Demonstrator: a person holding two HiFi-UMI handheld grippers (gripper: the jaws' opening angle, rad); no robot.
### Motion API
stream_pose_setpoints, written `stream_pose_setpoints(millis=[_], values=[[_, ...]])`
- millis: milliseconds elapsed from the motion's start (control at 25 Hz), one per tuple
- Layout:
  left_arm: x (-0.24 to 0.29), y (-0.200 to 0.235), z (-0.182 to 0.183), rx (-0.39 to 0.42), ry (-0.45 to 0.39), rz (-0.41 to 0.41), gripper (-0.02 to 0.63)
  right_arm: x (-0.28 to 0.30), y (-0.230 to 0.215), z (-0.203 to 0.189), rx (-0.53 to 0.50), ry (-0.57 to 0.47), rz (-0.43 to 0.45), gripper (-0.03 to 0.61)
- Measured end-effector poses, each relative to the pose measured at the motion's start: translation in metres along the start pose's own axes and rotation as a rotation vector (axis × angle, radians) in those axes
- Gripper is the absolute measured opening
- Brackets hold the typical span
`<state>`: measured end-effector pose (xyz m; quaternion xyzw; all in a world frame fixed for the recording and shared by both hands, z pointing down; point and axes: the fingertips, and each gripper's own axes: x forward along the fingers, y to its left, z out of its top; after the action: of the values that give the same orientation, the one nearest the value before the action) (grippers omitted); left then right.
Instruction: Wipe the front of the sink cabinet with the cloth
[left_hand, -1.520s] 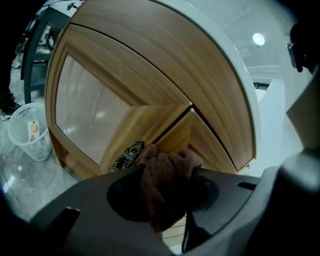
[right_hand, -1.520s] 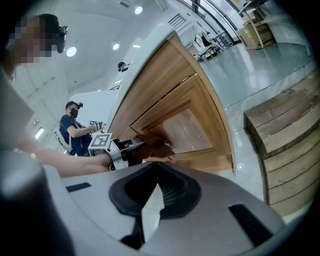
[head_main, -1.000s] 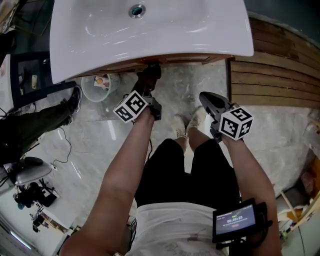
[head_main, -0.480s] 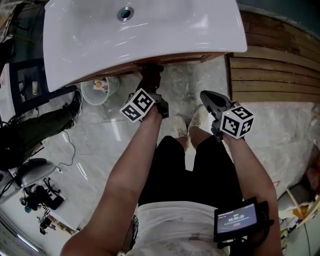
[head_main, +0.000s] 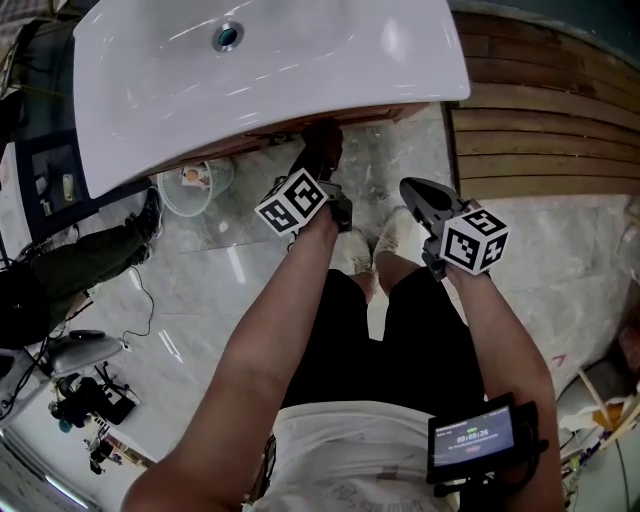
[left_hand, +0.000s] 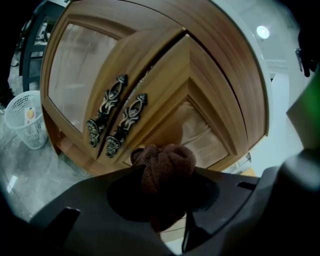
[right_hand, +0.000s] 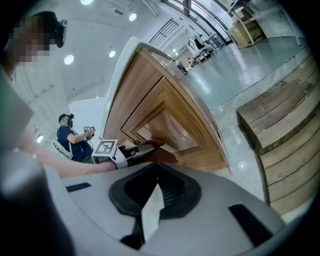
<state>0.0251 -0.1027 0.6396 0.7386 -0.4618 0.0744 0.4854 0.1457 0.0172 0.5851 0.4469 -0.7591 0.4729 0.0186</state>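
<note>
**Q:** What is shown, from left to right?

**A:** At the far left a white mesh wastebasket (left_hand: 27, 125) stands on the marble floor. Next to it is the wooden sink cabinet (left_hand: 165, 75), which has two doors with a pair of ornate metal handles (left_hand: 115, 117) where they meet. The white sink basin (head_main: 270, 70) sits on top. The left hand-held gripper (head_main: 322, 150) reaches under the basin's edge, its jaws clamped on a bunched brown cloth (left_hand: 168, 162). In the right gripper view the cloth appears pressed against the right-hand door, low on its panel. The right hand-held gripper (head_main: 412, 190) hangs well apart from the cabinet, over the person's feet. Its jaws are together with nothing between them. Wooden steps (head_main: 540, 130) lie at the far right.

**Q:** How will the cloth handle?

**A:** It looks like soft, light terry that crumples easily. It should drag a little on the smooth, varnished wood rather than slide freely. It is gripped at its gathered middle, so a rounded wad bulges past the jaw tips. That seems a sound hold, because the wad meets the door and the hard jaws do not. The raised door frames and handles will probably snag any loose folds.

**Q:** What has changed over the last second?

**A:** The left hand-held gripper and its cloth have travelled rightward along the cabinet front. The basin now sits further left in the head view. The right hand-held gripper has barely moved.
</note>
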Motion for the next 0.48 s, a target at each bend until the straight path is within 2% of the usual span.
stream_pose_setpoints(millis=[200,480], values=[[0.019,-0.037,-0.018,0.025,0.044,-0.057,0.141,-0.012,-0.011,-0.001,0.015,-0.012,-0.010,0.012],[0.053,-0.076,-0.058,0.139,0.163,-0.133,0.141,-0.021,-0.031,0.001,0.019,-0.040,-0.014,0.012]])
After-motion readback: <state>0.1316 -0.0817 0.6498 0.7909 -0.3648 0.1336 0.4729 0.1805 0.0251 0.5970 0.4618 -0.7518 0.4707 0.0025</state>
